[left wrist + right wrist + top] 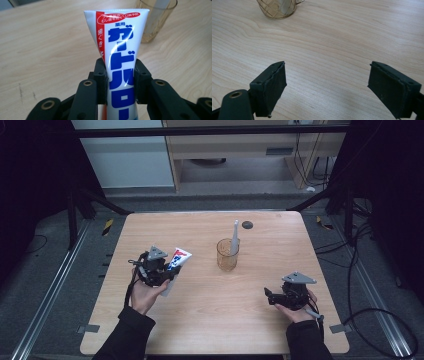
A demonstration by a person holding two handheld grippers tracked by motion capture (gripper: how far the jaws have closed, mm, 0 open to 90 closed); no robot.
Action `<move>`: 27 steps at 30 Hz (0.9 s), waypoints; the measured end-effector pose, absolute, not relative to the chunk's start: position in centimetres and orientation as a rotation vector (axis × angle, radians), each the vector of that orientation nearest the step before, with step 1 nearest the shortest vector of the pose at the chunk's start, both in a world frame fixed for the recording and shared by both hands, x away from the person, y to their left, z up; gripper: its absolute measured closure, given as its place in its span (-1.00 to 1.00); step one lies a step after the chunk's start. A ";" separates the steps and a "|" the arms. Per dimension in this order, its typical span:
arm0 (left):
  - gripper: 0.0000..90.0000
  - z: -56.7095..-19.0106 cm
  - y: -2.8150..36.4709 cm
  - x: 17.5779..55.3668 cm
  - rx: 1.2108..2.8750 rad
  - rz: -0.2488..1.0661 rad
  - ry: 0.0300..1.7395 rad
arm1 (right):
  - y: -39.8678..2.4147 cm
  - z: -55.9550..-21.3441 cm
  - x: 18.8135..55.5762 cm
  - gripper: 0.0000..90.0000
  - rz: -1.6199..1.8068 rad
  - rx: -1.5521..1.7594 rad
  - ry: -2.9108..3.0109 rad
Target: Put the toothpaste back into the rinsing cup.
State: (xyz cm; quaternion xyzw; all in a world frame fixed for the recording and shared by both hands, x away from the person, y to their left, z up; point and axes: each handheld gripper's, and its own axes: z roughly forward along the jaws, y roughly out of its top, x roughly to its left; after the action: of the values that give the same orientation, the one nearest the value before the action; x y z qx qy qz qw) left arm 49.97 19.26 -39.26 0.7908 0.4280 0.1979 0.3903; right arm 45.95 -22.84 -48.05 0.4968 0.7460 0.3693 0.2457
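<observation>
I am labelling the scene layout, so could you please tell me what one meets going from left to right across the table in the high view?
Left hand-held gripper → toothpaste tube clamped in it → amber glass with a white toothbrush standing in it → right hand-held gripper, open.

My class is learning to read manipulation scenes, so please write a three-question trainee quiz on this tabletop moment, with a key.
1. True or false: the left claw is clamped on the toothpaste tube.
2. What stands inside the amber cup? A) a spoon B) a white toothbrush C) a pencil
3. Fill in: the right claw has its jaws ____ over the bare table.

Key
1. True; the pads press both sides of the tube.
2. B; the white toothbrush leans in the cup.
3. Open, holding nothing.
</observation>
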 end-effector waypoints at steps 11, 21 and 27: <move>0.54 -36.9 17.7 52.1 1.808 0.589 1.079 | -22.8 -48.2 46.0 -0.70 1.006 1.355 2.027; 0.54 -36.2 14.3 54.5 1.672 0.629 1.037 | -22.8 -48.2 46.1 -0.72 1.012 1.349 2.011; 0.54 -36.0 12.9 55.4 1.623 0.647 1.028 | -22.9 -48.2 46.1 -0.72 1.019 1.346 2.005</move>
State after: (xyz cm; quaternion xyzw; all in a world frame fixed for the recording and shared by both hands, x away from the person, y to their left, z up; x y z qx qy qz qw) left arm 55.39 12.89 -35.98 0.6796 0.4303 0.2710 0.5287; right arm 46.11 -22.93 -48.23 0.4963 0.7393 0.3756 0.2571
